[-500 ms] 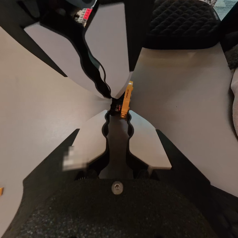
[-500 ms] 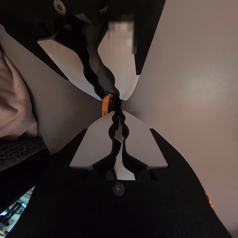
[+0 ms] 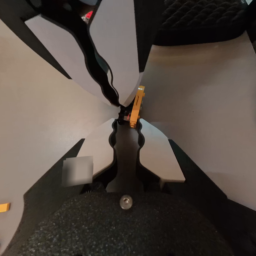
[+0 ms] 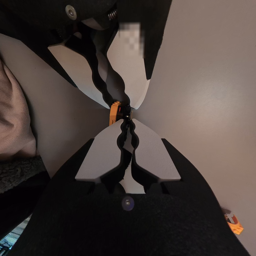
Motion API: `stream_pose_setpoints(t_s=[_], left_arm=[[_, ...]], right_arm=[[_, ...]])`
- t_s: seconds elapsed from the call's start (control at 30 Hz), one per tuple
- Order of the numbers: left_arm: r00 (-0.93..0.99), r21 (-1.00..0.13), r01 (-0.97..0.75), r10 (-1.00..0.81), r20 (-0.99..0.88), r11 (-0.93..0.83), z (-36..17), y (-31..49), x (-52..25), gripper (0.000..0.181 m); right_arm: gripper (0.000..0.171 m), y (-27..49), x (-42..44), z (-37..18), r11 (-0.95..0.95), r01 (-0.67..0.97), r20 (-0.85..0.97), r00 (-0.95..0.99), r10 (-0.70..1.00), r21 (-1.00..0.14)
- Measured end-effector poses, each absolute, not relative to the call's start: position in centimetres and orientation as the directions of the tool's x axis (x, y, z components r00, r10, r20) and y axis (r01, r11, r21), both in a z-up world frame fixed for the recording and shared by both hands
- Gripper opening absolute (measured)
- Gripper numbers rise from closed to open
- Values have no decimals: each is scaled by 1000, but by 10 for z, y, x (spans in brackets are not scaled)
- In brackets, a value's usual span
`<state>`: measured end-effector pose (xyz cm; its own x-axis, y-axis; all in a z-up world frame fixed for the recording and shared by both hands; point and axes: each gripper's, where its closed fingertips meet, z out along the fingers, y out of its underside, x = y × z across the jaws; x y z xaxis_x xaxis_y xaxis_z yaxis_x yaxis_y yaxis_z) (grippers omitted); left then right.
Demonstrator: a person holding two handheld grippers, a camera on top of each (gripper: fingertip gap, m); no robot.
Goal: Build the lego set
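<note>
Lego assembly (image 3: 131,112) slightly more exposed; otherwise unchanged.

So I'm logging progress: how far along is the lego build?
Done: an orange-and-black lego sub-assembly is joined. In hand: left hand-held gripper and right hand-held gripper both clamp it. Left: loose orange pieces lie on the grey table.

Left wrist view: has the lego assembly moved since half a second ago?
Yes, slightly: the lego assembly now sits a little farther from the near edge of the black cushion.
</note>
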<state>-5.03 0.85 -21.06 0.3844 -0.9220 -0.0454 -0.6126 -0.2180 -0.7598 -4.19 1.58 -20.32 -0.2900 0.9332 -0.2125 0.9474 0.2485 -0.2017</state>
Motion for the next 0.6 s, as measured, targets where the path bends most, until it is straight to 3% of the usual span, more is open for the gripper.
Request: stream_pose_setpoints(t_s=[0.03, 0.4, 0.6], left_arm=[[381, -760, -615, -923, -50, -213, -211, 8, -50, 27], [365, -759, -620, -929, -55, -199, -211, 7, -49, 28], [368, -759, -620, -928, -56, -200, -211, 7, -49, 27]], right_arm=[[5, 14, -42, -203, 245, 948, -212, -287, 934, -204], [8, 11, -42, -202, 188, 941, -285, -268, 920, -280], [11, 6, -42, -197, 96, 940, -426, -237, 873, -327]])
